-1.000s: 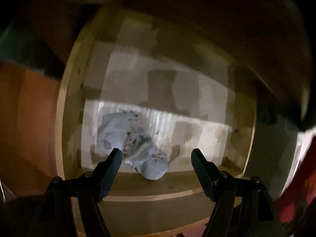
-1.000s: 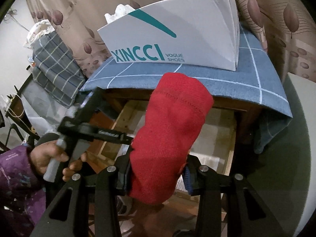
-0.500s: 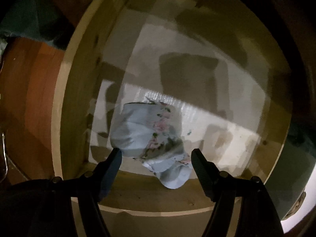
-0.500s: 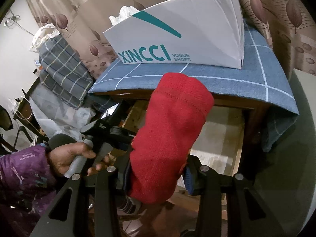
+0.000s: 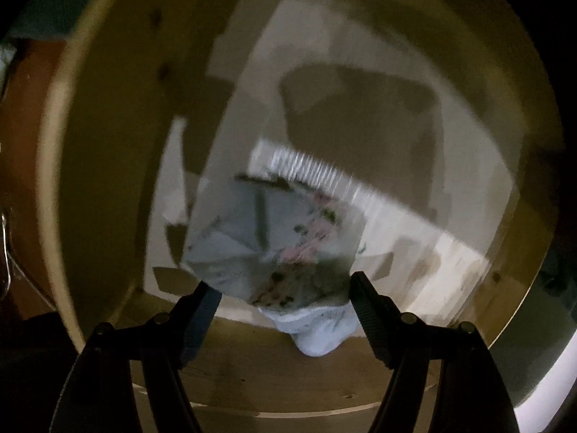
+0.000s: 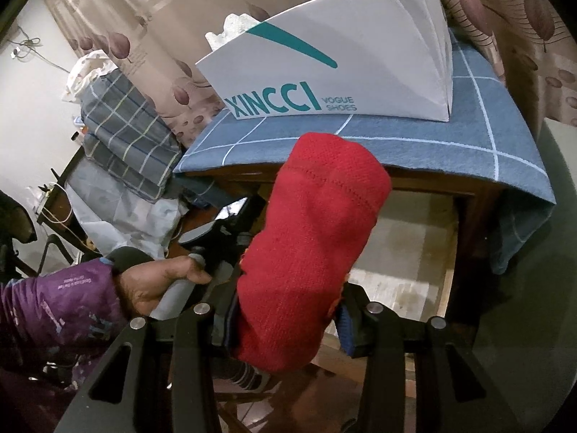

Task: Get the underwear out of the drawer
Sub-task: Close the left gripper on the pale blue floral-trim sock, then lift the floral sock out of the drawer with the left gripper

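Light blue underwear [image 5: 274, 241] with a floral print lies crumpled on the pale floor of the wooden drawer [image 5: 101, 180], near its front wall. My left gripper [image 5: 283, 283] hangs open just above it, pointing steeply down, one fingertip at each side of the bundle and neither touching it. In the right wrist view my right gripper [image 6: 288, 310] is shut on a red knitted garment [image 6: 317, 216], which sticks up and hides much of the open drawer [image 6: 414, 252]. A hand [image 6: 151, 285] in a purple sleeve holds the left gripper's handle at the drawer's left edge.
A white XINCCI shoe bag [image 6: 342, 65] stands on the blue checked cloth [image 6: 432, 144] covering the table top above the drawer. Folded plaid fabrics [image 6: 122, 133] are stacked to the left. A leaf-patterned curtain hangs behind.
My left gripper has sunk into the drawer and rolled, so the underwear looks larger and lies between the fingertips. The right gripper has kept still with the red garment.
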`<act>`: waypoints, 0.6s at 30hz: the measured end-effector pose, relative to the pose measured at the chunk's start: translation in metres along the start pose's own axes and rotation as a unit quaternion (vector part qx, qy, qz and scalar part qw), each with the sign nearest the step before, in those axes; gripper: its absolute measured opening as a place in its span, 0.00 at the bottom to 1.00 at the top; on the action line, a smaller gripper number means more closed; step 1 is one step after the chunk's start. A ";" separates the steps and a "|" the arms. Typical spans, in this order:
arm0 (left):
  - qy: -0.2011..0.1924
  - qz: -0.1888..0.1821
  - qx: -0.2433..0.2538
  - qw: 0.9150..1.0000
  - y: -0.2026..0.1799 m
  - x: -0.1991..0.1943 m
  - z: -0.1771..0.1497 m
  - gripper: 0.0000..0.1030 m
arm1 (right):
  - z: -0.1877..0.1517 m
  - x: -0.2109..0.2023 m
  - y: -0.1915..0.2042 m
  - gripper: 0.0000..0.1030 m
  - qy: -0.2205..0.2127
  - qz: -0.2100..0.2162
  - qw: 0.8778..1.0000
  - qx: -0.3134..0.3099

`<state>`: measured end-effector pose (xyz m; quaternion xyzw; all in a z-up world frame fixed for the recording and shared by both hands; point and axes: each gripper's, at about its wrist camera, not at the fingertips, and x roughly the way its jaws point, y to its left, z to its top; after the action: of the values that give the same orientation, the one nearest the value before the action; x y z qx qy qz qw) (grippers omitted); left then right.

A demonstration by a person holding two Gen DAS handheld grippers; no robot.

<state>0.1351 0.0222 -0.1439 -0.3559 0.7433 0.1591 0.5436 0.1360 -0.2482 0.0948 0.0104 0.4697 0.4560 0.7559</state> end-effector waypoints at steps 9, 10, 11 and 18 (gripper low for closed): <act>-0.020 0.025 0.033 0.999 -0.015 0.001 0.000 0.57 | 0.000 0.000 -0.005 0.40 0.003 0.007 1.000 0.011; -0.027 0.036 0.041 0.998 -0.018 0.001 -0.002 0.51 | 0.000 0.001 -0.005 0.40 0.003 0.007 1.000 0.012; -0.033 0.042 0.049 0.997 -0.020 -0.001 -0.003 0.37 | 0.000 0.001 -0.005 0.40 0.003 0.006 1.000 0.012; -0.128 0.026 0.118 0.984 -0.038 -0.026 -0.031 0.23 | 0.001 0.002 -0.012 0.41 0.003 0.008 1.000 0.026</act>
<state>0.1438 -0.0146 -0.1034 -0.2463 0.6905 0.1283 0.6679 0.1450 -0.2535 0.0889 0.0324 0.4837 0.4494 0.7504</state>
